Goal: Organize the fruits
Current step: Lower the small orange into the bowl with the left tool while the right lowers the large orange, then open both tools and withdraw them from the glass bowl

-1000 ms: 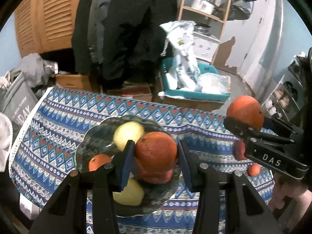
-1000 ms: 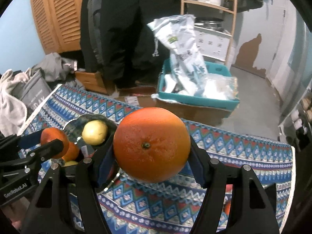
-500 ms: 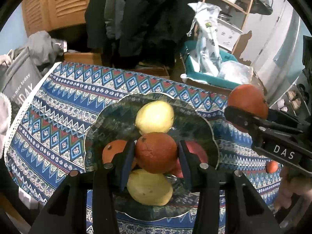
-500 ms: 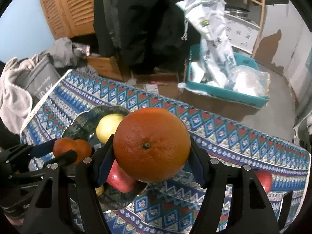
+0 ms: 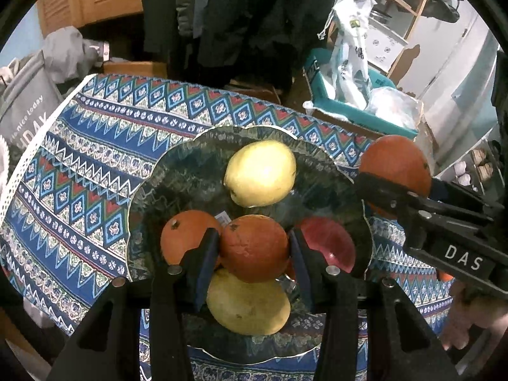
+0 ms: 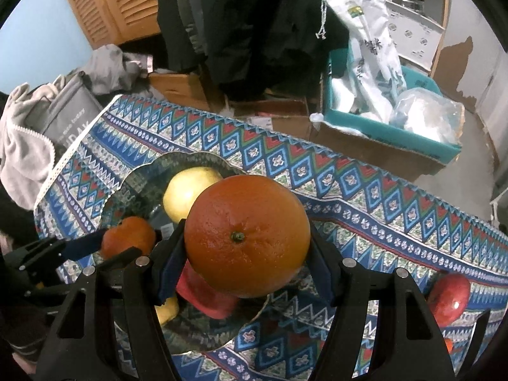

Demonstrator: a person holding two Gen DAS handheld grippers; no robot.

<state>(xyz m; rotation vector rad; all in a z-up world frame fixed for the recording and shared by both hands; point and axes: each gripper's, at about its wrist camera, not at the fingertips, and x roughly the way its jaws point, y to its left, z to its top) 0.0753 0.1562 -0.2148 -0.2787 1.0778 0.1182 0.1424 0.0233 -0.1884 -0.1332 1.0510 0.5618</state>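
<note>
Two oranges were in hand: my left gripper [image 5: 254,247] was clamped on the small orange [image 5: 254,247], my right gripper [image 6: 246,241] stood about half open, its pads pressed on the large orange [image 6: 246,241]. Over the last second both grippers came down and in over the dark plate [image 5: 177,171]; it now filled the left view, against a smaller, farther patch before. I judged both fruits near release. The small orange hung just above the near yellow pear [image 5: 250,311], with the plate orange [image 5: 185,238] at its left and the red apple [image 5: 330,244] at its right. The large orange hovered over the plate's right edge, the far yellow pear [image 6: 187,190] behind it. One red apple [image 6: 451,295] lay off the plate on the cloth [image 6: 381,197], near right
</note>
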